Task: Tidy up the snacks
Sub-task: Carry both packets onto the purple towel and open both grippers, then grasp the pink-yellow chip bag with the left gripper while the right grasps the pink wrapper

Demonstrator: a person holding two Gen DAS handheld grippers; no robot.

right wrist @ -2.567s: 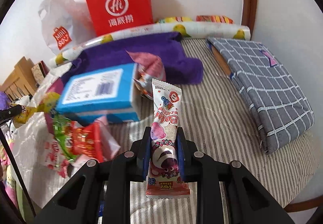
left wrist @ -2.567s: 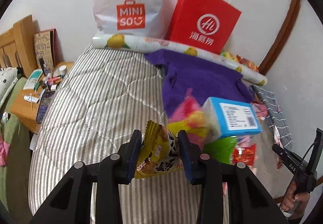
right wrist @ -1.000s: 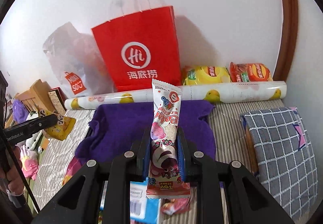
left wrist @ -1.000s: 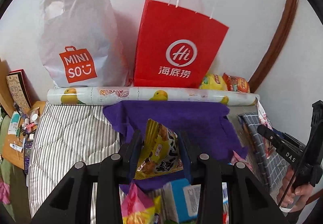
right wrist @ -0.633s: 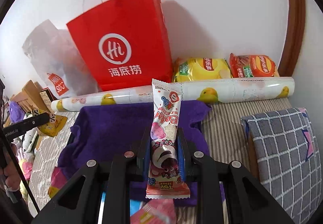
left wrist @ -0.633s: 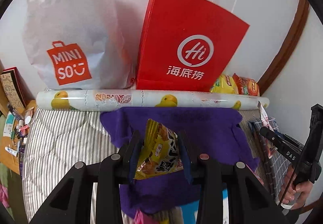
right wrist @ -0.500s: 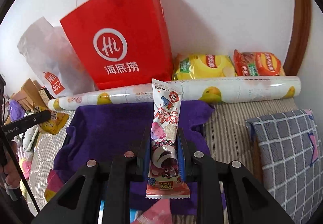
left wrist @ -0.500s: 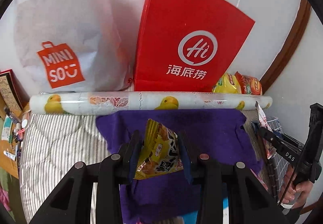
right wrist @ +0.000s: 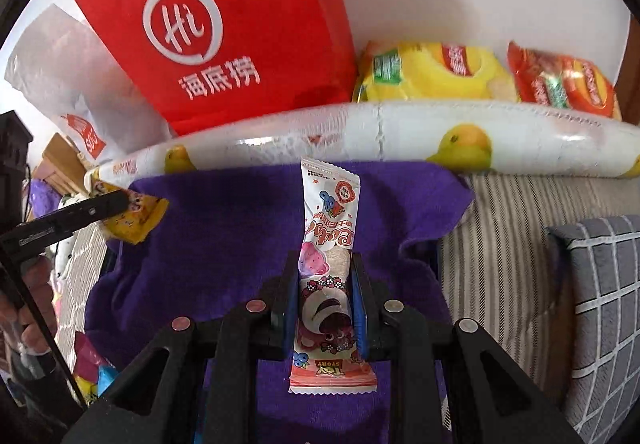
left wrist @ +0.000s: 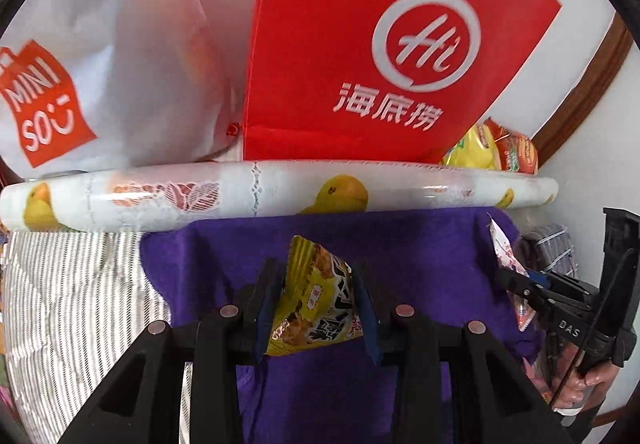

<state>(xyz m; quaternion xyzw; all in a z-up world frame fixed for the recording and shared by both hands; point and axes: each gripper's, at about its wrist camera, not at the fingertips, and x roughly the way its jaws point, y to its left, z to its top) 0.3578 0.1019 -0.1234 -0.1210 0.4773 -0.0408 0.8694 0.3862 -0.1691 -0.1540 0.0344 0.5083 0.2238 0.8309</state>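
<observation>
A crinkled yellow foil packet (left wrist: 316, 304) is pinched between the blue pads of the left gripper (left wrist: 316, 296), the jaws standing narrow against its sides. Its serrated top edge sticks out past the fingertips, and its lower corner hangs behind them. The packet is held above a soft, fuzzy purple cloth (left wrist: 420, 256) spread on a quilted striped bedcover (left wrist: 72, 304).

A long, flat, glossy pink-and-white wrapper (right wrist: 326, 264) is clamped by the right gripper (right wrist: 326, 276), whose jaws are closed tight on its lower half. The upper half stands up well beyond the fingertips; the crimped bottom end lies behind the pads. It too is held over the purple cloth (right wrist: 224, 228).

Beyond the cloth a shiny plastic roll (right wrist: 400, 136) printed with yellow fruit is laid across the bed. Behind it a stiff red paper bag (right wrist: 224, 24) and a thin white plastic bag (left wrist: 120, 56) are leaned against the wall. Beside the red bag a puffy yellow bag (right wrist: 432, 72) and an orange bag (right wrist: 560, 84) are seen. A grey checked cushion (right wrist: 600, 292) lies at the right.
</observation>
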